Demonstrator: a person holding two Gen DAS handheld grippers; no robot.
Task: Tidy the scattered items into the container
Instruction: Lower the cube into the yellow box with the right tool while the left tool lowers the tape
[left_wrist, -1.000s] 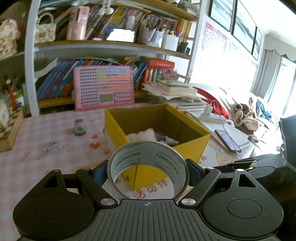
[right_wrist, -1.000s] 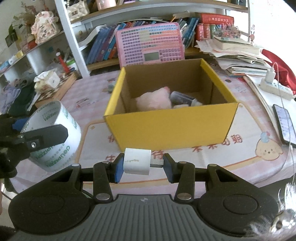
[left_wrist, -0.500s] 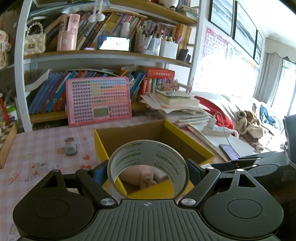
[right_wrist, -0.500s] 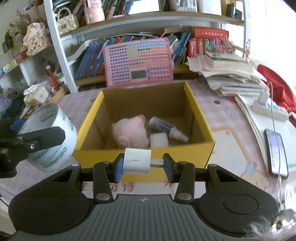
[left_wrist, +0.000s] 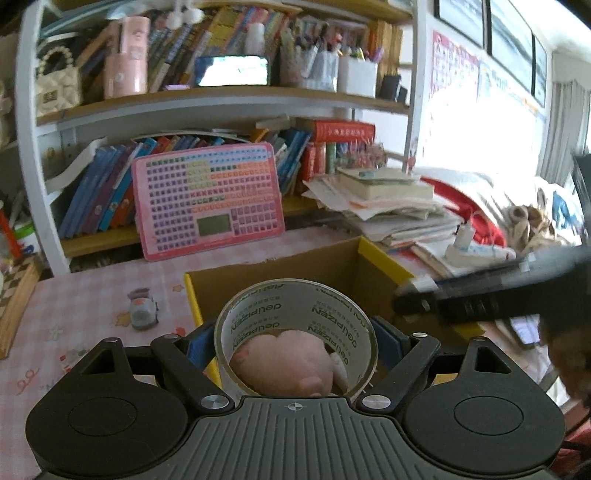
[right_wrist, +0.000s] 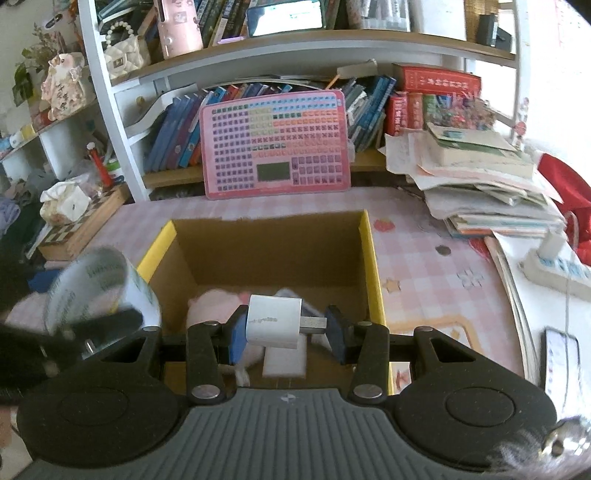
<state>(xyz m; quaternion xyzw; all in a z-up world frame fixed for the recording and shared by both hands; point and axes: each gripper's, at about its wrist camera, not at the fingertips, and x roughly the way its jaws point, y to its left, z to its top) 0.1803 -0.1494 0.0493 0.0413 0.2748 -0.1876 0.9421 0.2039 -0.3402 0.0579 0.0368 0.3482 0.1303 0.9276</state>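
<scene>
My left gripper (left_wrist: 295, 343) is shut on a roll of clear tape (left_wrist: 295, 306), held over the left side of the yellow cardboard box (left_wrist: 384, 258). My right gripper (right_wrist: 286, 328) is shut on a white charger plug (right_wrist: 273, 321), held over the box (right_wrist: 371, 258). Inside the box lie a pink plush toy (right_wrist: 214, 302) and a white block (right_wrist: 284, 360). The tape roll (right_wrist: 99, 288) and the left gripper's blurred fingers appear at the left of the right wrist view. The right gripper shows as a dark blur (left_wrist: 480, 295) in the left wrist view.
A small toy (left_wrist: 142, 314) lies on the pink checked tablecloth left of the box. A pink keyboard board (right_wrist: 275, 144) leans on the bookshelf behind. Stacked papers (right_wrist: 480, 184), a power strip (right_wrist: 554, 262) and a phone (right_wrist: 559, 354) lie to the right. A chequered board (right_wrist: 77, 225) sits far left.
Both grippers have moved forward toward and over the box, each still holding its item. The box's inside now lies directly beneath them, and the right gripper has come into the left wrist view.
</scene>
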